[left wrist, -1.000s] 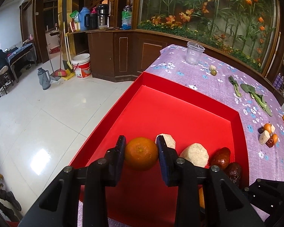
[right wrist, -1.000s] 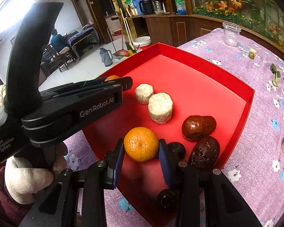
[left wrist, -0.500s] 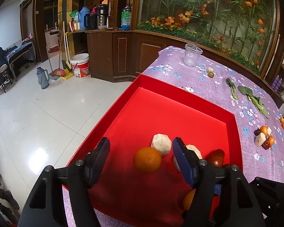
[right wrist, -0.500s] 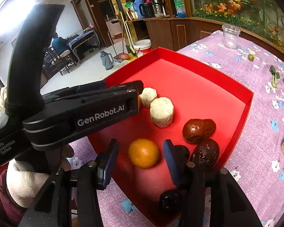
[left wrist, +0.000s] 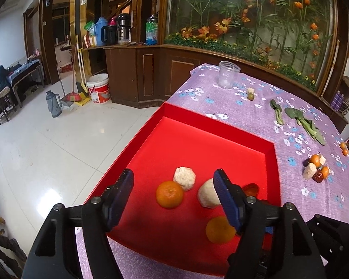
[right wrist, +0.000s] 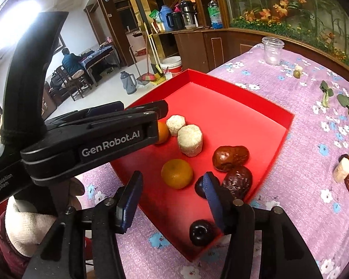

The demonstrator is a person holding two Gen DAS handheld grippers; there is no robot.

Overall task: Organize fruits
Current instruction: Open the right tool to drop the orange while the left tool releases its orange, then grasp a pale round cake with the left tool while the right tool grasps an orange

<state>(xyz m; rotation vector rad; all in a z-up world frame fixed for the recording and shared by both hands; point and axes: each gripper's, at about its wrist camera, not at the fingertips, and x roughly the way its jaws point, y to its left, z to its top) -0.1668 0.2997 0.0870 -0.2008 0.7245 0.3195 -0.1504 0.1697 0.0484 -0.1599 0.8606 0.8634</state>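
Left gripper [left wrist: 173, 196]: we see its jaws spread wide above the red tray [left wrist: 221, 125], gripping nothing; a mandarin [left wrist: 169, 194] lies on the tray floor between the fingers, touching neither.
Right gripper [right wrist: 172, 201]: we find it spread wide as well, over the tray's near corner, with a second mandarin [right wrist: 176, 173] resting free between its fingers.
White chunks: two pale peeled pieces [right wrist: 189, 140] sit side by side in the tray, the smaller one touching the first mandarin.
Red dates: two glossy brown dates [right wrist: 230, 158] lie together by the tray's right wall.
Dark fruits: one dark round fruit [right wrist: 201, 232] sits in the tray's nearest corner.
Outside the tray: on the purple floral tablecloth [left wrist: 256, 114] we see a small fruit pile [left wrist: 315, 168] to the tray's right, green leaves [left wrist: 302, 122] and a clear plastic cup [left wrist: 228, 74] beyond it.
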